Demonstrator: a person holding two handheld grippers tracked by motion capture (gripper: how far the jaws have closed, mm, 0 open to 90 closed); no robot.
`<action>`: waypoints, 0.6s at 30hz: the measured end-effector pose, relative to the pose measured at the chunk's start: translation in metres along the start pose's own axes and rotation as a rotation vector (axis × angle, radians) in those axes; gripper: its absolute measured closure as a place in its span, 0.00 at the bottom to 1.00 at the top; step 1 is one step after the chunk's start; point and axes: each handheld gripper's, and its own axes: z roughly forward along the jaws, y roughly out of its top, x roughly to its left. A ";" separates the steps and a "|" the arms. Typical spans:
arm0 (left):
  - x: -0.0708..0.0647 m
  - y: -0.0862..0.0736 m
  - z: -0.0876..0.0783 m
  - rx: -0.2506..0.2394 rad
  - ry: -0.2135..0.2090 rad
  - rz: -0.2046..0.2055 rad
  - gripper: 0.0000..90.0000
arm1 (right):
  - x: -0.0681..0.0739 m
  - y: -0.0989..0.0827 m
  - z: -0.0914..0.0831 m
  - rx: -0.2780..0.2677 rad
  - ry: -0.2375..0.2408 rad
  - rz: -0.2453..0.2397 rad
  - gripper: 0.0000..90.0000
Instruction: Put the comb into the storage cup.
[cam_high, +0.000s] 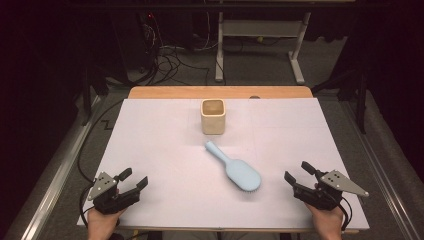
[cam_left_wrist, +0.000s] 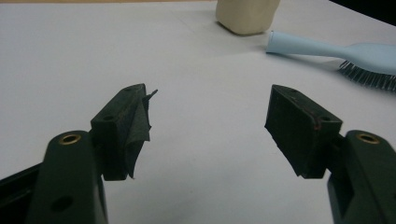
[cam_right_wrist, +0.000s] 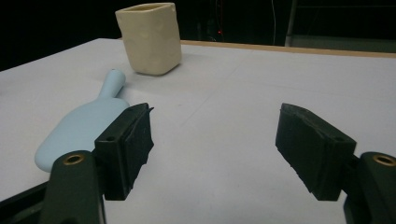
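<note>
Hovering left gripper (cam_high: 134, 183) at 7 o'clock, jaws spread, empty | right gripper (cam_high: 297, 174) at 5 o'clock, spread, empty | hairbrush (cam_high: 235, 167) centre, bristles down, handle toward 11 | cup (cam_high: 213, 116) at 12 o'clock | risk: smooth rounded back may slip from pinch

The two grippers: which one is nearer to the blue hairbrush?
The right gripper: the blue hairbrush lies with its head just beside it, while the left gripper is much farther across the white sheet.
</note>
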 end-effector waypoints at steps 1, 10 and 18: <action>0.000 0.000 0.000 0.000 0.000 0.001 0.35 | 0.000 0.000 0.001 0.001 0.005 0.006 0.32; 0.000 0.000 0.000 -0.001 -0.003 0.002 0.35 | 0.006 0.003 0.012 0.007 0.022 -0.007 0.32; -0.001 0.000 0.000 0.002 0.007 0.016 0.35 | 0.011 0.006 0.023 0.014 0.041 0.003 0.31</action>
